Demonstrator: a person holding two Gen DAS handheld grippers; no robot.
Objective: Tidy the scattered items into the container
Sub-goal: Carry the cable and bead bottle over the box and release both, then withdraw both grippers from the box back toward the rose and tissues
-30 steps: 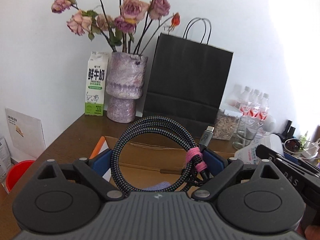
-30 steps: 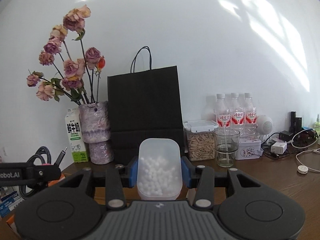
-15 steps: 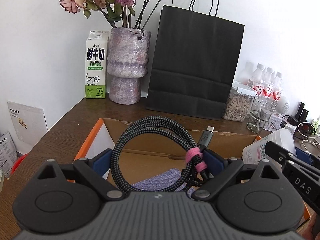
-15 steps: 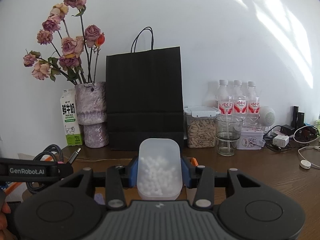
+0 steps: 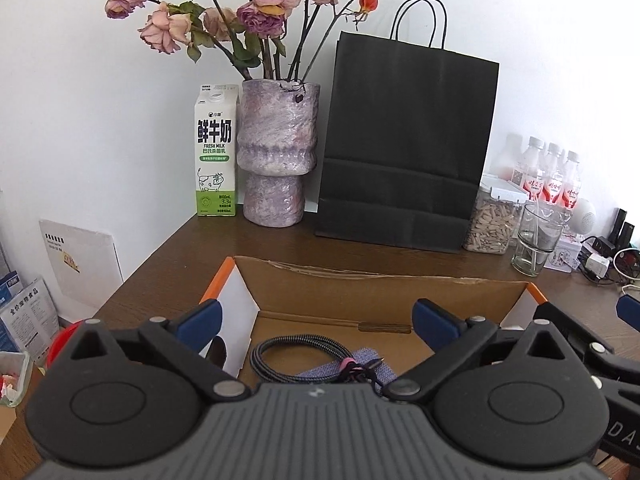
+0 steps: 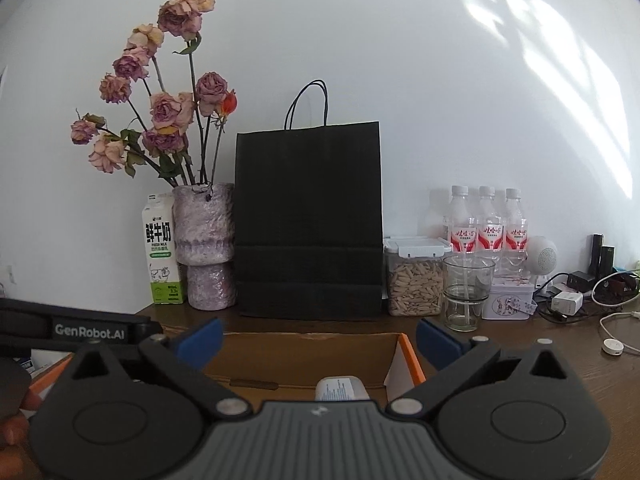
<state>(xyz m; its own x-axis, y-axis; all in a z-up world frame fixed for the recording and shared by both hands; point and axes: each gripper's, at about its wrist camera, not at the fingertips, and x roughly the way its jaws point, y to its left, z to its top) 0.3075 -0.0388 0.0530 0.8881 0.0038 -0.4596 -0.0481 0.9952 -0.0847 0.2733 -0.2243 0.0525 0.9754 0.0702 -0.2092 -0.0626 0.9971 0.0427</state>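
Observation:
An open cardboard box (image 5: 360,280) with orange edges stands on the brown table. Inside it, a coiled braided cable (image 5: 304,354) with a pink tie lies partly on a purple cloth (image 5: 372,364). My left gripper (image 5: 318,318) hovers above it, jaws opening wide, with nothing between its blue pads. In the right wrist view the box (image 6: 300,356) lies below my right gripper (image 6: 319,339), whose jaws are opening with nothing between them. A white plastic tub (image 6: 342,390) lies in the box underneath, half hidden by the gripper body. The left gripper's arm (image 6: 80,330) shows at the left.
Along the back wall stand a milk carton (image 5: 216,152), a purple vase of dried roses (image 5: 278,152), a black paper bag (image 5: 408,144), a seed jar (image 6: 414,280), a glass (image 6: 466,292) and water bottles (image 6: 486,224). Chargers and cables (image 6: 580,296) crowd the right side.
Both grippers have opened wide. The cable coil left the left gripper and now lies in the box. The white tub dropped out of the right gripper into the box.

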